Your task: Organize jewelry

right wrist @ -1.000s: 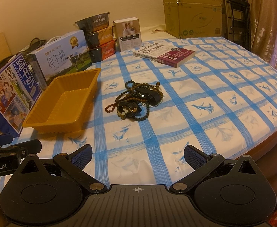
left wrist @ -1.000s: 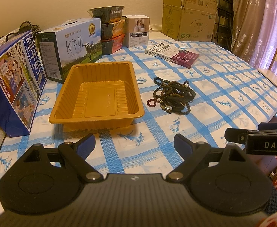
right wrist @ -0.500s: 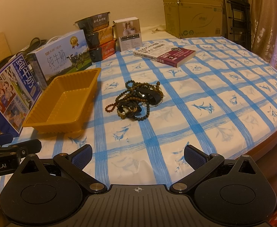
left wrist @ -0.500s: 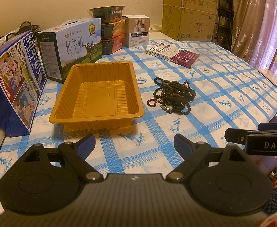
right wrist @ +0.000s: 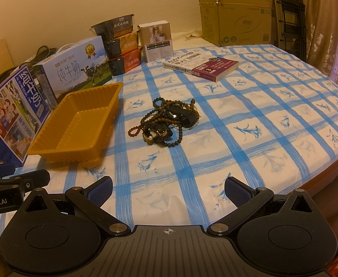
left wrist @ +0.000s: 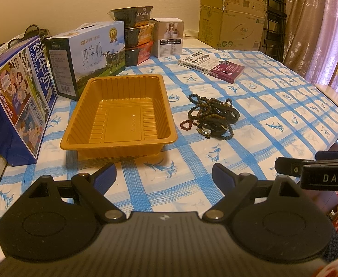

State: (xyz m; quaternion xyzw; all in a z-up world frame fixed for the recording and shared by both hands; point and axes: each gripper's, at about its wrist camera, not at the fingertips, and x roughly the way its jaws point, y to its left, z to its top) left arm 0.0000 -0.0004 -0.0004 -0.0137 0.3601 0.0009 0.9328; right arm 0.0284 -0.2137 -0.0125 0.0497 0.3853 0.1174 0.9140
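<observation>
Both grippers hang over the near edge of the counter, which is covered by a white cloth with blue checks. The left gripper has its fingers spread wide, released and grasping nothing; their blue pads touch neither the cloth nor any object. The right gripper is likewise spread wide and empty, its fingers above bare cloth.

The jewelry lies in a tangled heap on the counter: strands of dark and brown beads wound around black bands, with a small pale bead showing near the front of the heap. In the left wrist view the same heap sits just to the right of the orange tray, near it but not touching. The tray is empty and stands flat, directly ahead of the left gripper, while the jewelry lies ahead of the right gripper, well apart from its fingers.

Behind the tray stand two milk cartons, stacked food bowls and a small white box. A book lies flat farther back, and a cardboard box stands by the wall.
</observation>
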